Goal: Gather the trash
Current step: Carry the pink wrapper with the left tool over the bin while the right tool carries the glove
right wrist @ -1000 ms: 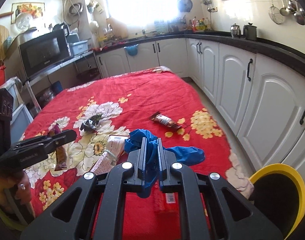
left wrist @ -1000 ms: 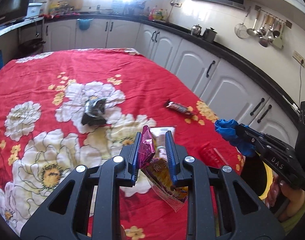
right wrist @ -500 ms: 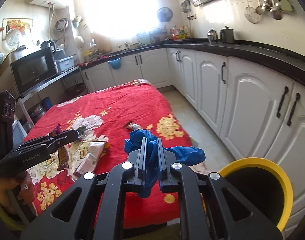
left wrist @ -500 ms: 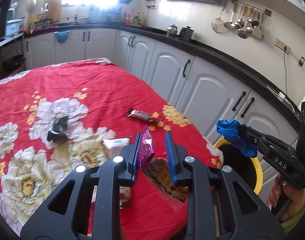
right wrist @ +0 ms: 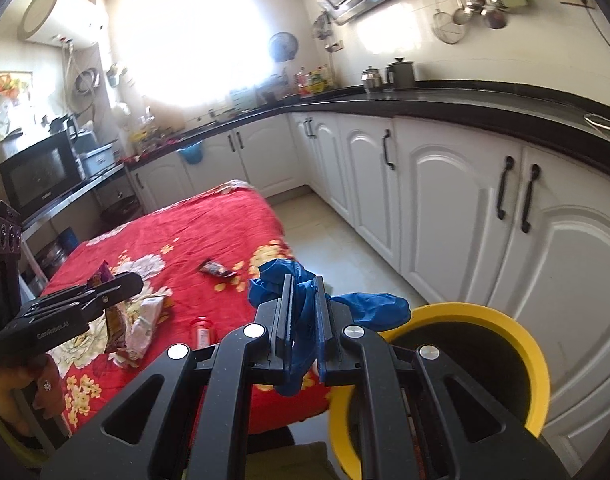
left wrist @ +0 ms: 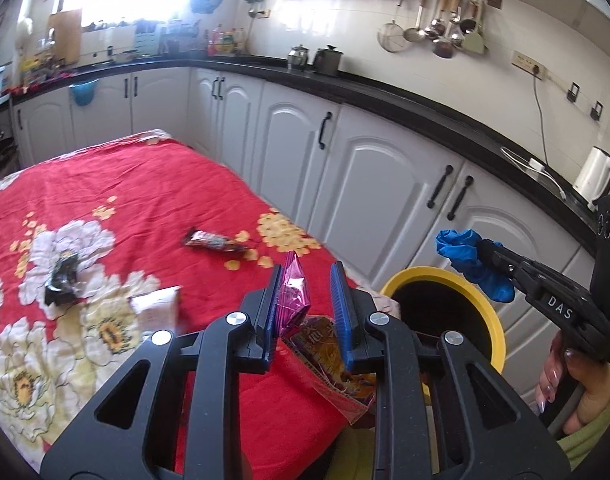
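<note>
The surface (left wrist: 117,184) is covered by a red cloth with big white and yellow flowers. On it lie a dark candy bar wrapper (left wrist: 209,240) near the right edge, a crumpled black wrapper (left wrist: 63,278) more to the left, and a white paper packet (left wrist: 155,308) near the front. In the right wrist view a small red packet (right wrist: 201,330) also lies there (its label is too blurred to read).

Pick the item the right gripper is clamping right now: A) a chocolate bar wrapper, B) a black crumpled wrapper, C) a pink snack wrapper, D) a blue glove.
D: the right gripper is shut on the blue glove, which hangs near the yellow bin.
</note>
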The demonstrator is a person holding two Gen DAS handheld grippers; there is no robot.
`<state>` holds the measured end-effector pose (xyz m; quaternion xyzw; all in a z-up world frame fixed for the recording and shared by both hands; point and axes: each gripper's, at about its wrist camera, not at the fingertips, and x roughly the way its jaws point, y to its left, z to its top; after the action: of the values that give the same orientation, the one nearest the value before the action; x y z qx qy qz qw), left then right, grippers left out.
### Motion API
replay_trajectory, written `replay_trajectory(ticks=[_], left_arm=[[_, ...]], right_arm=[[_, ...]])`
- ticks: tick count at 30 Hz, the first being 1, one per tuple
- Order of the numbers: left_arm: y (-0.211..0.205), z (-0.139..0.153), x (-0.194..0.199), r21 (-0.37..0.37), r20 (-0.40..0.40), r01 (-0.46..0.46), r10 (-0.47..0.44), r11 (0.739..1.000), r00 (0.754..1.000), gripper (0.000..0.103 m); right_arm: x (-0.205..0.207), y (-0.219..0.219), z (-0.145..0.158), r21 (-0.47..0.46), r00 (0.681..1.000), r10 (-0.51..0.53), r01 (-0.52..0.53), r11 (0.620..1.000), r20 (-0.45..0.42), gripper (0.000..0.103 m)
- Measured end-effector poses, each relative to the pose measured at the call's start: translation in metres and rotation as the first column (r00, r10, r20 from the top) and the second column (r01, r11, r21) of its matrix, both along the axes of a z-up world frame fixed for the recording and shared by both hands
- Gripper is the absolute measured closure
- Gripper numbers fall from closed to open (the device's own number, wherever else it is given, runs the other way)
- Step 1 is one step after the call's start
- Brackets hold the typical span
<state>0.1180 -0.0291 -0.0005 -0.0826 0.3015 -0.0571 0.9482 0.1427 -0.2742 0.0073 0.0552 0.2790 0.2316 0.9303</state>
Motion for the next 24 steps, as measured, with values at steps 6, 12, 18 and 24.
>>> replay_trajectory(ticks=[6, 12, 18, 24], left_arm=[[-0.025, 0.000, 0.008, 0.016, 0.001, 0.051, -0.051, 0.999, 0.999, 0.086], [-0.049, -0.001, 0.015, 0.028, 0.005, 0.101, -0.101, 0.994, 0.995, 0.086], [-0.074, -0.002, 0.023, 0.039, 0.008, 0.151, -0.151, 0.988, 0.988, 0.086], [-0.096, -0.005, 0.034, 0.044, 0.007, 0.195, -0.195, 0.980, 0.981, 0.086]], right_arm=[[-0.001, -0.026, -0.006, 0.010, 0.999, -0.053, 0.053, 0.999, -0.012, 0.094], [-0.003, -0.049, -0.016, 0.018, 0.994, -0.100, 0.100, 0.995, -0.035, 0.094], [-0.006, -0.067, -0.024, 0.030, 0.989, -0.138, 0.139, 0.990, -0.050, 0.094], [-0.009, -0.078, -0.034, 0.027, 0.984, -0.161, 0.163, 0.986, -0.073, 0.094]])
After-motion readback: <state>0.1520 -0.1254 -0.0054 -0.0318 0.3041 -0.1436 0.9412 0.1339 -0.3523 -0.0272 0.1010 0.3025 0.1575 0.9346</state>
